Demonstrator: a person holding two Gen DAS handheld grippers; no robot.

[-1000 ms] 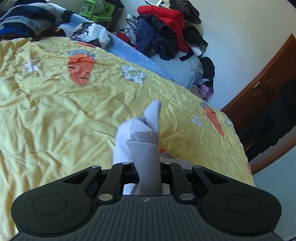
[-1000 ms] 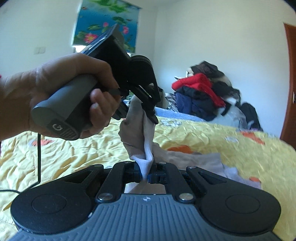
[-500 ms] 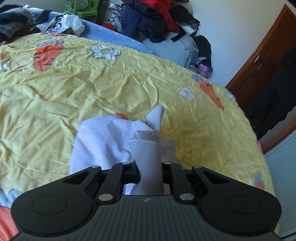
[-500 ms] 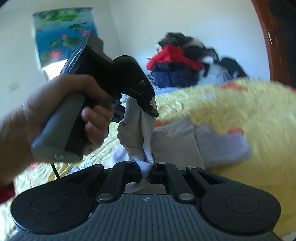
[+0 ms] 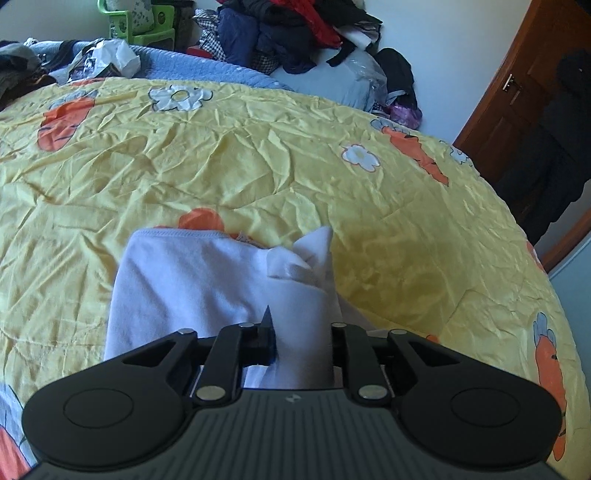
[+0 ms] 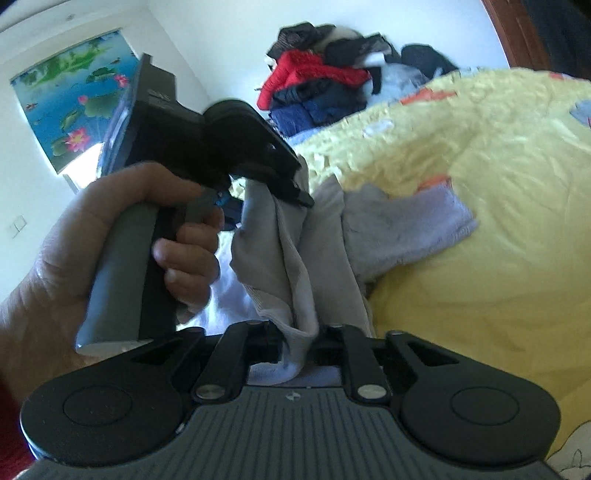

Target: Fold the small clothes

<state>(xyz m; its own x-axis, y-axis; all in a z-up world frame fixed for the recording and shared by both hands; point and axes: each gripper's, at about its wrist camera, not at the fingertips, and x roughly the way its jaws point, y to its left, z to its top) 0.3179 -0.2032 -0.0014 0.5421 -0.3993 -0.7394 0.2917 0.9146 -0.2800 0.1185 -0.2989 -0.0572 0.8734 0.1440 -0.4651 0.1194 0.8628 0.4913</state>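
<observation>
well, no writing is legible in the left wrist view. a clothes heap [image 5: 295, 33] and green crate [image 5: 136, 22] sit past the yellow carrot-print bedspread [image 5: 258, 166]. the left claw [image 5: 301, 332] has just been opening, and a fold of the white garment [image 5: 192, 280] stands up between its loosened jaws. right wrist view: a lotus poster [image 6: 70, 99] hangs on the wall. the right claw [image 6: 299, 343] has just been opening too, with a garment edge draped between its jaws, strung up to the left claw in the left hand [image 6: 92, 240].

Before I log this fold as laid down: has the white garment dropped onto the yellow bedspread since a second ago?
Yes. The white garment now spreads lower across the yellow bedspread, covering its orange carrot print, the left gripper just opening.
</observation>
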